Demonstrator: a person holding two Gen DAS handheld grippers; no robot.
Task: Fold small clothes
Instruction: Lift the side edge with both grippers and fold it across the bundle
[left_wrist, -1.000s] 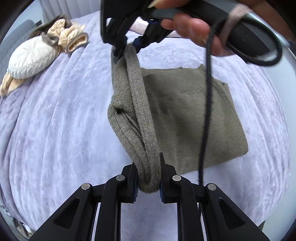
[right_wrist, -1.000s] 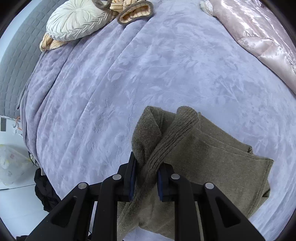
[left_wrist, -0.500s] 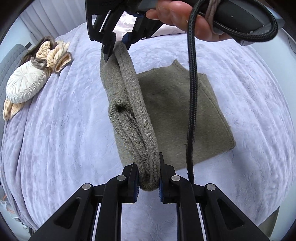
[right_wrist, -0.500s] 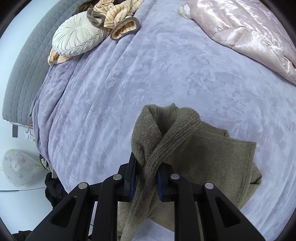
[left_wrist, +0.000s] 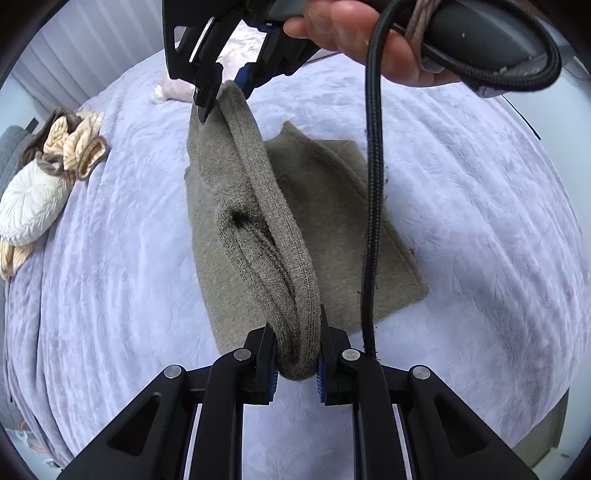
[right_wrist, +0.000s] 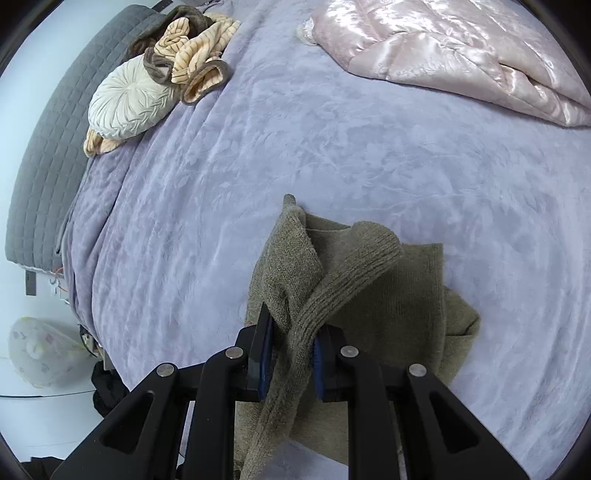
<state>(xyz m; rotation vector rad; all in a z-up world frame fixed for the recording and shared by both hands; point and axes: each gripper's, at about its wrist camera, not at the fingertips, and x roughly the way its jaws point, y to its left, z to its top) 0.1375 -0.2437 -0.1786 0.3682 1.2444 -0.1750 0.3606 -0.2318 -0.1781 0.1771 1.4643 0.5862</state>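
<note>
1. The left wrist view looks down on a bed (left_wrist: 480, 184) covered in a pale lilac blanket. An olive knitted garment (left_wrist: 332, 229) lies on it at the centre of the frame, partly lifted.
2. The left gripper (left_wrist: 295, 363), at bottom centre, has its jaws clamped on one end of a thick ribbed edge of the garment.
3. The right gripper (left_wrist: 225, 88), at top centre and held by a hand (left_wrist: 354, 33), has its jaws closed on the other end of the same edge.
4. The held edge runs as a taut band from bottom centre to top centre, raised above the flat part, which spreads to the right of it.
5. The right wrist view shows the right gripper's jaws (right_wrist: 291, 360) biting the ribbed edge at bottom centre, with the flat portion to the right.
6. Judged from this, the fold would carry the band rightward over the flat part, both hands equally engaged.
</note>
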